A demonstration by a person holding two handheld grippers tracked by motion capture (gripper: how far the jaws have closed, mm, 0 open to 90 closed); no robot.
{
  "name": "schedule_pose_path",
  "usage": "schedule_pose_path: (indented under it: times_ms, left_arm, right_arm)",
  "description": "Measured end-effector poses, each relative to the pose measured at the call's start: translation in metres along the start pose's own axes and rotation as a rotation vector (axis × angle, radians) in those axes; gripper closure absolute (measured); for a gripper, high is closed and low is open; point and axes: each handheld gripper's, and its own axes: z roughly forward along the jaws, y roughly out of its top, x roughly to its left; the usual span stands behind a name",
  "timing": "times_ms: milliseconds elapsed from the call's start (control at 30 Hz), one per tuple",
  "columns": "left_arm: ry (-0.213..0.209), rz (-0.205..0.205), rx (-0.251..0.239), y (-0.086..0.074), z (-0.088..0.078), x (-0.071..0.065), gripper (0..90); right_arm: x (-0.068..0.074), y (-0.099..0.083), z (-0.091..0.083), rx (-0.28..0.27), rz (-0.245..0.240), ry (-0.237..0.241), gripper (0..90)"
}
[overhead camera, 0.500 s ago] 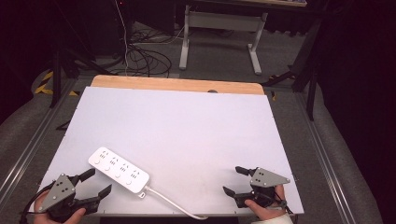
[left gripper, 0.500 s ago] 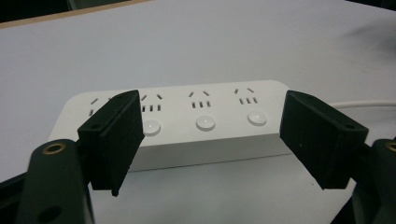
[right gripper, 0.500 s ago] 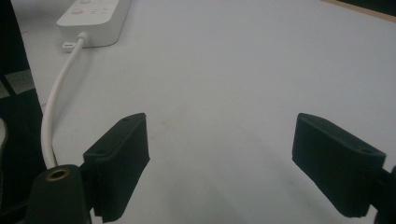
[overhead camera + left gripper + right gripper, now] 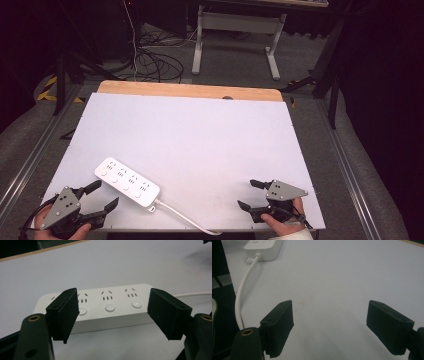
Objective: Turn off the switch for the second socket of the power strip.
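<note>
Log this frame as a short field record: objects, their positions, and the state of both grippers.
object: white power strip, lying flat near the table's front left
cable: white cord runs from the strip's right end to the front edge
surface: white table
left gripper: open, just short of the strip, holding nothing
right gripper: open, over bare table at front right, holding nothing

No readable text or numbers (the power strip [image 4: 100, 307] bears none).

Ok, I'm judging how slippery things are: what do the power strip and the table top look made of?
The power strip looks like smooth white moulded plastic, matte with rounded edges and round buttons. The table top looks like a pale matte laminate or mat, without glare; a bare wooden strip shows along its far edge. Neither can be confirmed by look alone.
</note>
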Motion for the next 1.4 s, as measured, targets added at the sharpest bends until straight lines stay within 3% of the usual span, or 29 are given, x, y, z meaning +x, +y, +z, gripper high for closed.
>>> schedule_pose_path:
  times_ms: [167,433,733,1400]
  left_arm:
    - [-0.02,-0.027,-0.009,0.003,0.001,0.0,28.5]
    - [-0.022,-0.023,0.018,0.011,-0.001,0.0,34.3]
    - [-0.048,-0.01,0.031,0.026,0.005,-0.002,35.2]
    - [-0.08,-0.001,0.048,0.043,0.02,-0.004,35.7]
  right_arm:
    - [0.0,0.0,0.001,0.008,-0.001,0.004,22.5]
    - [0.0,0.0,0.003,0.012,-0.001,0.014,23.5]
    - [0.0,-0.001,0.005,0.02,-0.002,0.024,24.7]
    - [-0.001,-0.002,0.006,0.029,0.0,0.04,24.8]
